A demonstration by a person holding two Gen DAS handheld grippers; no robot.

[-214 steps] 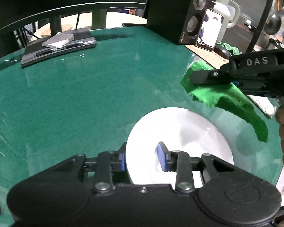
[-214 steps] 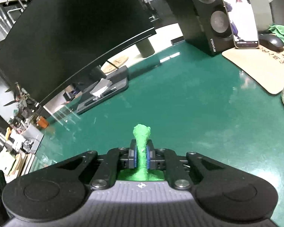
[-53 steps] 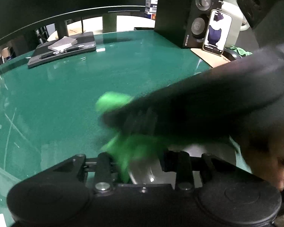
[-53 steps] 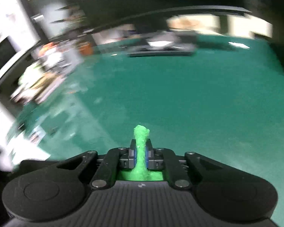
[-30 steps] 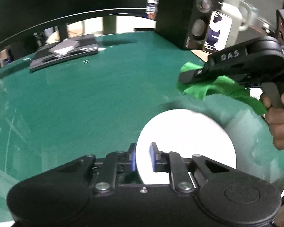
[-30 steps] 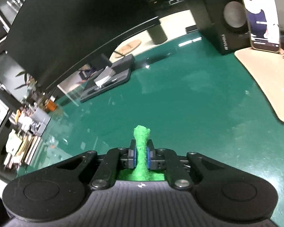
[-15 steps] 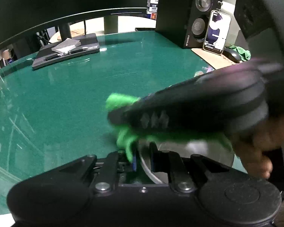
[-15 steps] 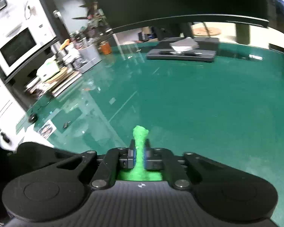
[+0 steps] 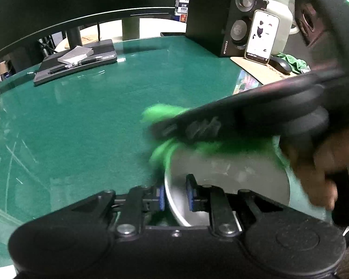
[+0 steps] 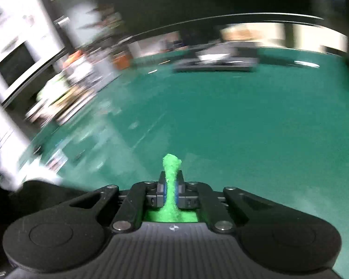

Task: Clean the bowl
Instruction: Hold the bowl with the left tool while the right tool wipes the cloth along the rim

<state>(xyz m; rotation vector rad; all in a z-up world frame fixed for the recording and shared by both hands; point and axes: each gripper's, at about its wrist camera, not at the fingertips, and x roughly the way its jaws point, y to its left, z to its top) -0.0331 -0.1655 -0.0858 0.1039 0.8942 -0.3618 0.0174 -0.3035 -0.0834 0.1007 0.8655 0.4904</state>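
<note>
Two grippers appear at this moment. Left gripper (image 9: 176, 194): its blue-padded fingers (image 9: 191, 195) straddle the near rim of the white bowl (image 9: 230, 176), one pad outside the wall and one inside; the jaws are opening slightly, with the rim between them, and the pads look close against the wall, though the inner contact is partly hidden. Right gripper (image 10: 171, 191): its jaws are also easing open a little, yet in its own wrist view the two pads press a bunched strip of green cloth (image 10: 171, 181), whose tip stands up just past the fingertips. Seen from the left wrist, the right gripper lies across the bowl as a dark, motion-blurred body, the cloth trailing beneath it over the bowl's far rim and inner surface; whether the cloth touches the bowl floor cannot be told through the blur. A person's hand (image 9: 323, 162) grasps the right gripper's handle at the right edge. The bowl sits on a green, glossy table (image 9: 81, 121). Farther back on the table stand a dark tray with a pen and paper (image 9: 76, 60), a black speaker (image 9: 225, 16) and a lit phone (image 9: 261, 37) propped upright on a tan mat.
</note>
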